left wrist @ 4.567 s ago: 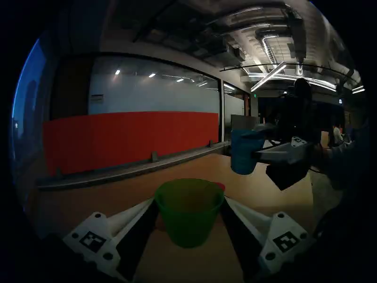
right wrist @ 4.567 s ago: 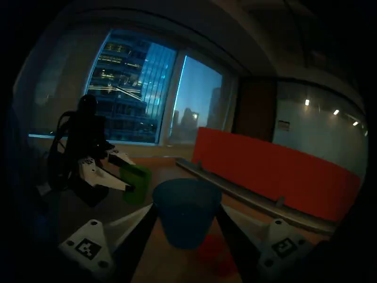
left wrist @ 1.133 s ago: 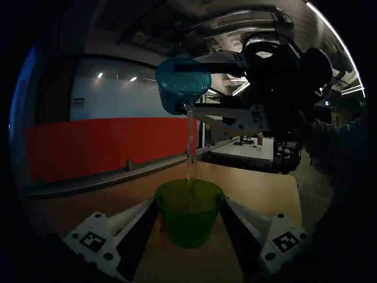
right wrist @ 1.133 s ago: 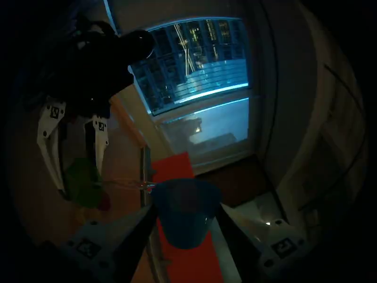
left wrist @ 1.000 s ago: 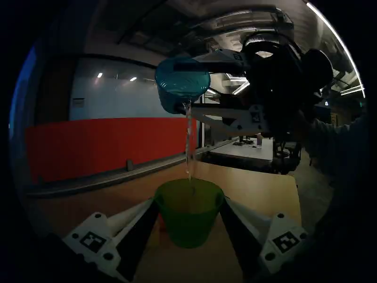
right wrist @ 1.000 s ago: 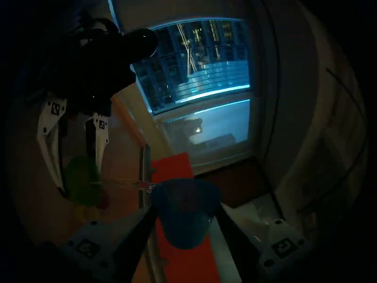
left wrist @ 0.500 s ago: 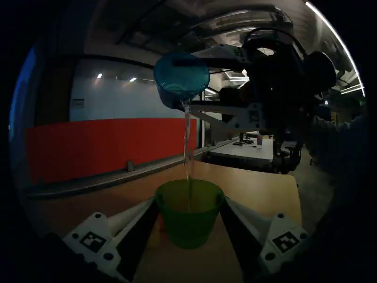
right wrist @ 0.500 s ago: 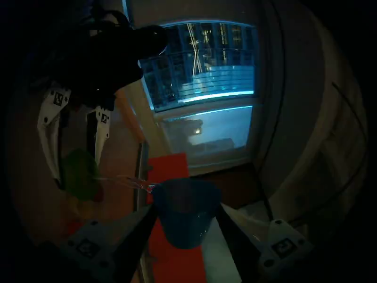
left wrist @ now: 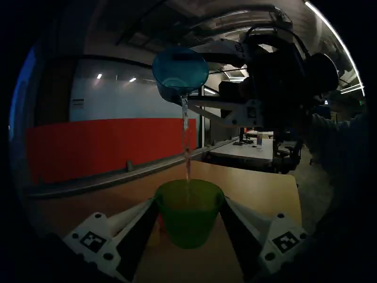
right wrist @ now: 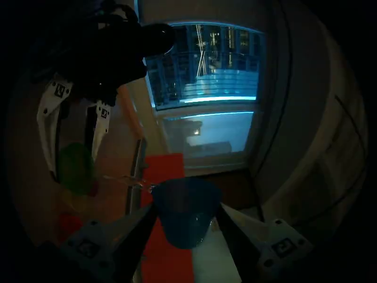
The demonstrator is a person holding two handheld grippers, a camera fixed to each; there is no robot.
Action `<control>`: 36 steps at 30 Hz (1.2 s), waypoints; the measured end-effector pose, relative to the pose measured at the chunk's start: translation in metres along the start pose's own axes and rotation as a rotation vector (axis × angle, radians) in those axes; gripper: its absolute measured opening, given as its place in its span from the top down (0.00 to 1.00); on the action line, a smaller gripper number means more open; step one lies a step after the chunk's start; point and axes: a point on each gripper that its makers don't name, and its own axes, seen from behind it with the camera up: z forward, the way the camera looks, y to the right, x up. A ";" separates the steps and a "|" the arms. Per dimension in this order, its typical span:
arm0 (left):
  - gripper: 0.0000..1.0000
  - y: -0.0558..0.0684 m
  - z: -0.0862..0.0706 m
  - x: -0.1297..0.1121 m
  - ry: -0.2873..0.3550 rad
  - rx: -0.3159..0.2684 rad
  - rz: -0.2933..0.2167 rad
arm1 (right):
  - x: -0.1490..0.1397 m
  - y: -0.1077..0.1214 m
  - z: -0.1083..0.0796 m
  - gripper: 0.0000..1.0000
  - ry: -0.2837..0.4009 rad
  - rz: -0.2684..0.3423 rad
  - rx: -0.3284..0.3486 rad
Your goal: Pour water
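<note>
Left gripper view: the left hand-held gripper (left wrist: 188,203) is clamped on a green cup (left wrist: 188,226), one finger pressing on each side; the cup is upright over the wooden desk (left wrist: 259,184), and whether its base touches the desk cannot be told. Above it, the right hand-held gripper (left wrist: 191,78) grips a blue cup (left wrist: 179,68) between its two fingers; this cup is tilted strongly, with its mouth turned toward the camera. A thin stream of water (left wrist: 185,137) falls from the lower lip of the blue cup into the green cup. A dark sleeve (left wrist: 339,151) shows at the right edge; a red wall panel (left wrist: 94,141) runs behind the desk.

In the right gripper view the blue cup sits close between the fingers, and the water leaves its rim toward the left, where the green cup is held by the other gripper; a small red thing (right wrist: 69,222) lies on the desk near the green cup; a large window (right wrist: 212,94) shows lit buildings outside.
</note>
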 end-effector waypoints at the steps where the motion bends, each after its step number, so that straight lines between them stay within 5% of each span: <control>1: 0.14 0.000 0.000 0.000 0.000 0.000 0.000 | 0.000 0.000 0.000 0.11 0.000 -0.006 -0.001; 36: 0.14 0.000 0.000 0.002 0.011 0.005 -0.003 | 0.038 0.001 0.002 0.11 0.028 -0.292 -0.042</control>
